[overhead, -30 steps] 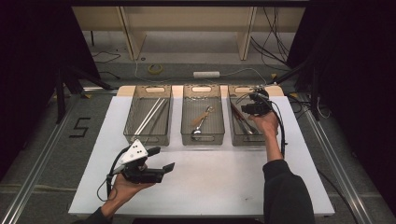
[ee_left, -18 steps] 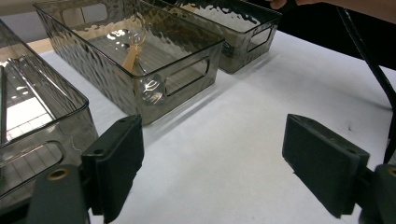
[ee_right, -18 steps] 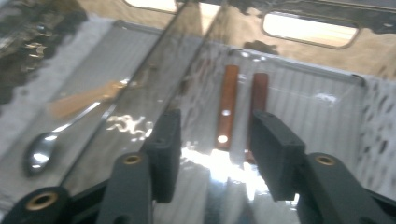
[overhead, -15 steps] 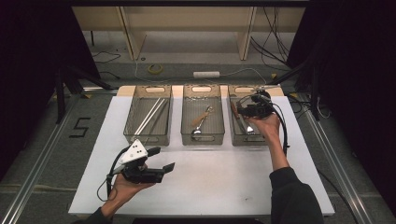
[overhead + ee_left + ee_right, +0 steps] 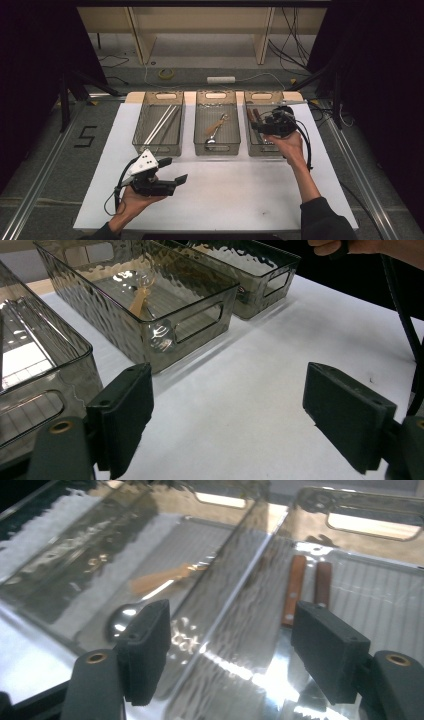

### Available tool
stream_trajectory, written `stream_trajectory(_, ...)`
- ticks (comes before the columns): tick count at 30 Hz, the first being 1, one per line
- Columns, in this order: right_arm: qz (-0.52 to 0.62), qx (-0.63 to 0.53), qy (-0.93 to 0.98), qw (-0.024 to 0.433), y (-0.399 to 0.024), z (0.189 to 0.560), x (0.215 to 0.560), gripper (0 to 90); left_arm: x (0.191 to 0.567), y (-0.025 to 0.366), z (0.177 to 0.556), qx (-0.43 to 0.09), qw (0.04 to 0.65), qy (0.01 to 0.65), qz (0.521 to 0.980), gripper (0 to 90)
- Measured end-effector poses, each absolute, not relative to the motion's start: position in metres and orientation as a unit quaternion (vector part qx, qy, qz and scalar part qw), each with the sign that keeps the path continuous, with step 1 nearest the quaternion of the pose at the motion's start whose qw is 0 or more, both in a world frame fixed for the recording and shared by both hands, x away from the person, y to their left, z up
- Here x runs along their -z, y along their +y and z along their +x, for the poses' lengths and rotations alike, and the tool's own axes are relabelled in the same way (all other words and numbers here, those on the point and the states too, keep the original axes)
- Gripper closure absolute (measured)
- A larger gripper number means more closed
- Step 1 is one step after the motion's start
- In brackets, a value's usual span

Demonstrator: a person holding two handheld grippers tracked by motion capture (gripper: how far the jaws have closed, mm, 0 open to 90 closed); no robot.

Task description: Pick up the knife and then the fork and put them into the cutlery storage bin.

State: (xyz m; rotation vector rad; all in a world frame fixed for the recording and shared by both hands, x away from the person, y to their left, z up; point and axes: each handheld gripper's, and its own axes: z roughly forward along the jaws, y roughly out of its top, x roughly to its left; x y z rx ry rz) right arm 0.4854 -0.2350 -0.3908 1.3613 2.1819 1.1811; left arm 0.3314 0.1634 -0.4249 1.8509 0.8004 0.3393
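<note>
White table [image 5: 240, 200] carries three clear bins in a row along its far edge; the near half is bare. Right gripper [image 5: 274, 125] hovers over the right bin [image 5: 252, 150], near its front rim. Its jaws have just been opening, now wide with nothing between them. Two wood-handled knives [image 5: 305, 587] lie in that bin beyond the jaws. Middle bin [image 5: 216, 149] holds a spoon [image 5: 215, 132], left bin [image 5: 157, 149] holds chopsticks [image 5: 161, 125]. Left gripper [image 5: 172, 170] sits low over the bare front left area, jaws wide and empty, short of the bins' front walls.
</note>
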Motion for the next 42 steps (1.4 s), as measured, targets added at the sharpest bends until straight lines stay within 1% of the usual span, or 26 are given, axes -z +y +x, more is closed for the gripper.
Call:
stream_trajectory(8, 0.449, -0.430, 0.765, 0.167, -0.232, 0.456, 0.390, 32.3, 0.425, 0.163, 0.332, -0.136, 0.525, 0.338, 0.769, 19.5)
stream_trajectory(16, 0.425, -0.455, 0.766, 0.164, -0.230, 0.427, 0.396, 32.4, 0.424, 0.163, 0.332, -0.134, 0.526, 0.339, 0.768, 19.4)
stream_trajectory(30, 0.390, -0.490, 0.763, 0.161, -0.230, 0.393, 0.397, 31.7, 0.425, 0.163, 0.331, -0.131, 0.523, 0.341, 0.770, 19.2)
stream_trajectory(33, 0.384, -0.494, 0.764, 0.157, -0.230, 0.387, 0.398, 29.7, 0.425, 0.163, 0.330, -0.131, 0.521, 0.339, 0.773, 19.2)
stream_trajectory(42, 0.375, -0.500, 0.766, 0.151, -0.227, 0.373, 0.403, 27.7, 0.426, 0.165, 0.330, -0.130, 0.521, 0.340, 0.772, 19.1)
